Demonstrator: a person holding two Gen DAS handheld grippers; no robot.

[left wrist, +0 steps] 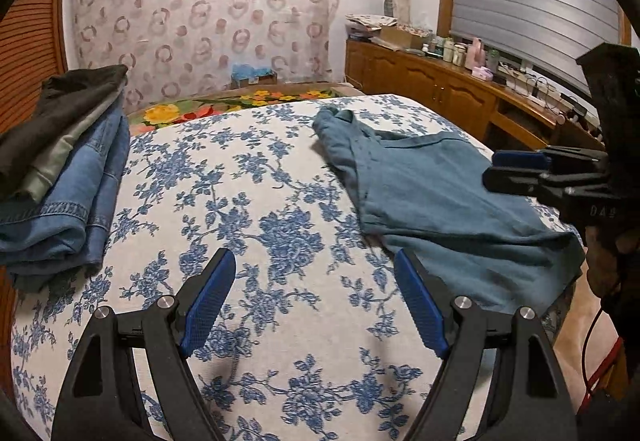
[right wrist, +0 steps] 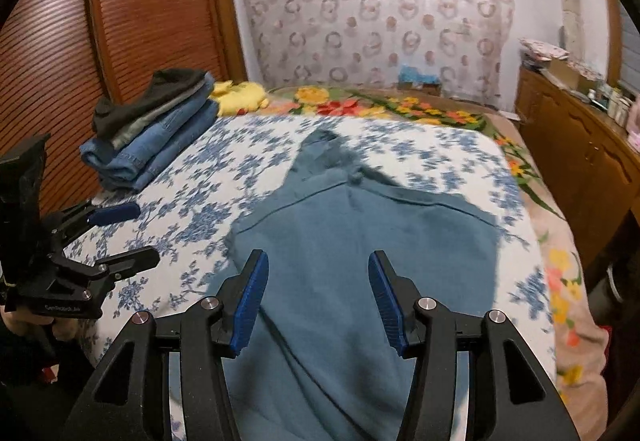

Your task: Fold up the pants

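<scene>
One garment to fold: teal pants lay partly folded on the floral bedspread, toward its right side, near the bed's edge.
Fabric: looked soft, limp and fairly light; likely to sag and crease wherever unsupported.
Surface: matte knit, probably not slippery between the ribbed pads.
Hold points: best pinched at the hem or a folded edge, both corners at once.
Left gripper: jaws wide apart, empty, over bare bedspread beside the pants.
Right gripper: jaws apart, nothing clamped, hovering above the pants.
Finished stack: folded jeans pile sat well apart, at the left.
</scene>
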